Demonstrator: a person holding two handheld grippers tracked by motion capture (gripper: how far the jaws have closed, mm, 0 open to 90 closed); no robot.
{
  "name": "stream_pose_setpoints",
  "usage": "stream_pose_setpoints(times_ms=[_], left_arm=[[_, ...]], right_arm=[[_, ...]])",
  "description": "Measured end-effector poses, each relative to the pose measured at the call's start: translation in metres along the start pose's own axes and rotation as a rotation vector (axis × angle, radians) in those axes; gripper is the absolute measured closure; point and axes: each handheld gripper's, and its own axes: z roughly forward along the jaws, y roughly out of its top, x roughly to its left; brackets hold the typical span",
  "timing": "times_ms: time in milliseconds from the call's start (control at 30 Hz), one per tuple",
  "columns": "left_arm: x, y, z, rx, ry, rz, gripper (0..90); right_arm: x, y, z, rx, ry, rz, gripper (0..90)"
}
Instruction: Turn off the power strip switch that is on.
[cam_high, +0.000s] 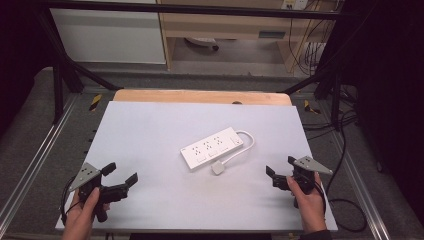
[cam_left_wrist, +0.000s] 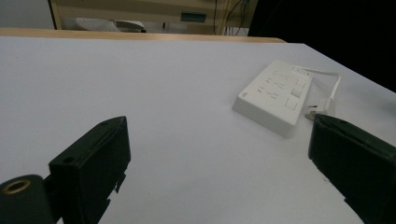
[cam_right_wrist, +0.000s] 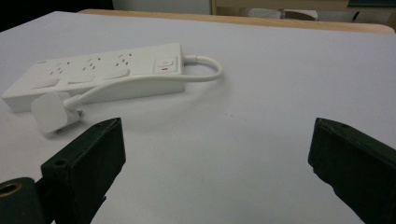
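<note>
Watching from the high view, I noted the white table top (cam_high: 150, 130) bare but for a white power strip (cam_high: 212, 147) lying diagonally near its middle. Its cable (cam_high: 247, 141) looped round to a white plug (cam_high: 218, 168) just beside the strip's near edge. My left gripper (cam_high: 120, 173) sat near-left, jaws spread, empty. My right gripper (cam_high: 281, 166) sat near-right, likewise spread, empty.
</note>
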Motion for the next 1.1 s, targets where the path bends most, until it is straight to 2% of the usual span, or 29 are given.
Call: stream_pose_setpoints(times_ms=[367,667,800,867,1100], left_arm=[[0.001,0.000,0.000,0.002,0.009,-0.009,5.4],[0.001,0.000,-0.001,-0.001,0.011,-0.009,5.3],[0.001,0.000,-0.001,0.000,0.008,-0.003,5.1],[0.002,0.000,-0.001,0.003,0.017,-0.008,5.1],[0.002,0.000,-0.001,0.004,0.013,-0.006,5.1]], right_arm=[[0.005,0.004,-0.002,-0.041,0.020,-0.002,4.5],[0.012,0.007,-0.001,-0.046,0.039,-0.033,5.3],[0.014,0.008,-0.003,-0.055,0.047,-0.028,5.3],[0.014,0.009,-0.003,-0.056,0.034,-0.032,5.2],[0.014,0.012,-0.004,-0.064,0.043,-0.004,4.3]])
